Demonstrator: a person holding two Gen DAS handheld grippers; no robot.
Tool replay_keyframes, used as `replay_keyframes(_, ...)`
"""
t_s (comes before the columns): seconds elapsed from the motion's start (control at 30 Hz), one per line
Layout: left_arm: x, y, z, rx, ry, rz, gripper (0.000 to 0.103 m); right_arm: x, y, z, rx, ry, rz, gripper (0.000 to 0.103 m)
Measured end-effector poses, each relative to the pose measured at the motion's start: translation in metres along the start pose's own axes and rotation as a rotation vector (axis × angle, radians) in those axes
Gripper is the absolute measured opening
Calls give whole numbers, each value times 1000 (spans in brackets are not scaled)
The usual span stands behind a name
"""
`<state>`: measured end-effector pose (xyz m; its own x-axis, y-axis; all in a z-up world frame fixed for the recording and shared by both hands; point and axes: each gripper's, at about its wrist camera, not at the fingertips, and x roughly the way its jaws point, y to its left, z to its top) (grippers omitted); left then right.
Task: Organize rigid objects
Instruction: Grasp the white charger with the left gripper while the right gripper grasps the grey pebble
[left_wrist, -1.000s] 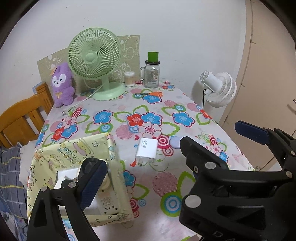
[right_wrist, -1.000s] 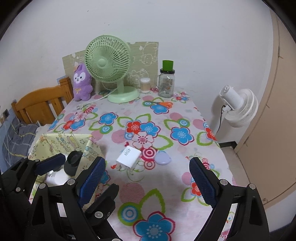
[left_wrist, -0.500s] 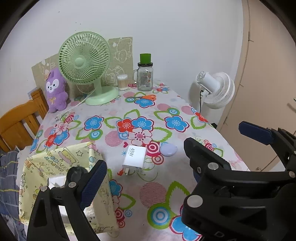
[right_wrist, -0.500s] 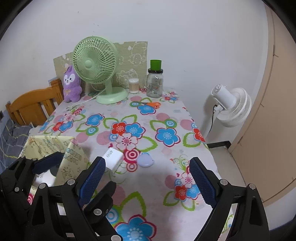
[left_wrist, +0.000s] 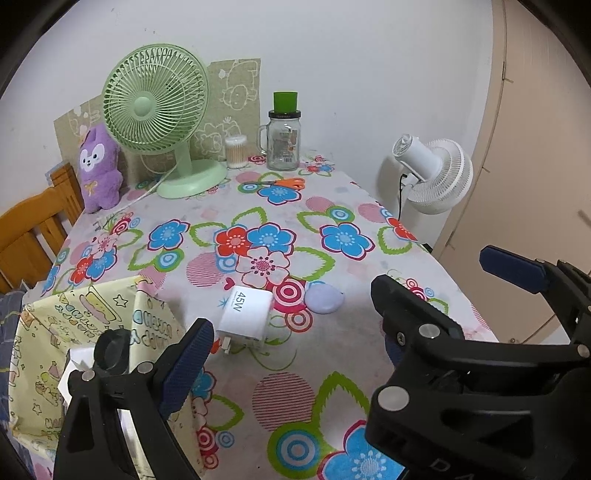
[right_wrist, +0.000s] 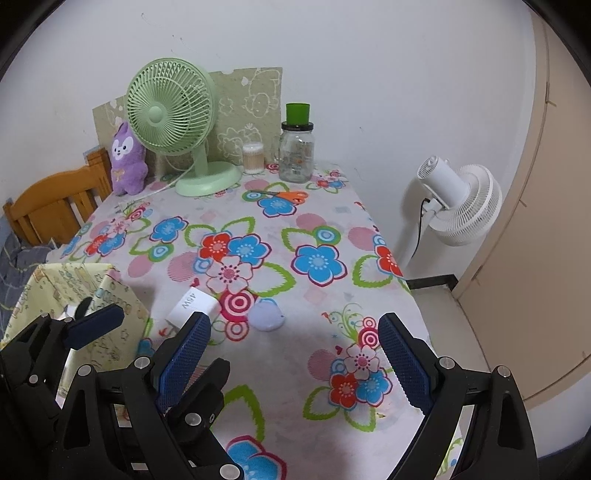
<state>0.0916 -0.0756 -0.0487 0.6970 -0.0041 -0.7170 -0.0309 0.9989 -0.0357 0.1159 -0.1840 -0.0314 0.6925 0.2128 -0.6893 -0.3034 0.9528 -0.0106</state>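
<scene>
Both grippers hang above the near edge of the desk (right_wrist: 332, 236), which is covered with a flowered cloth. The right gripper (right_wrist: 293, 354) has its blue pads spread wide and nothing is between them. The left gripper (right_wrist: 144, 325) is also spread wide and empty; in its own view one finger is at the lower left and the other is hidden behind the right gripper.

The white charger (left_wrist: 243, 308), marked 45W, lies flat on the cloth near the front, with its prongs toward the camera. Just beside it, to the right, lies a small lilac rounded object (left_wrist: 324, 298); the two look close but not touching. Left of the charger stands an open yellow box (left_wrist: 92, 310) with cartoon prints. Inside it there is a black round thing (left_wrist: 110, 349) and something white, but I cannot tell what they are.

At the far end of the desk stand a green fan (right_wrist: 173, 110), a purple plush toy (right_wrist: 125, 160), a jar of cotton swabs (right_wrist: 253, 158) and a glass jar with a green cap (right_wrist: 296, 147). Orange scissors (right_wrist: 284, 194) lie in front of the jar.
</scene>
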Motion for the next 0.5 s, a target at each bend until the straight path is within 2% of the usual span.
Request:
replay_keyframes(0.17,13,-10,-4,23,9,12,93,11,-9,-7,5,8,1,94)
replay_keyframes(0.5,46,-11,-18,-8,30,31,89,51,-22,-25,29,60,-4,94)
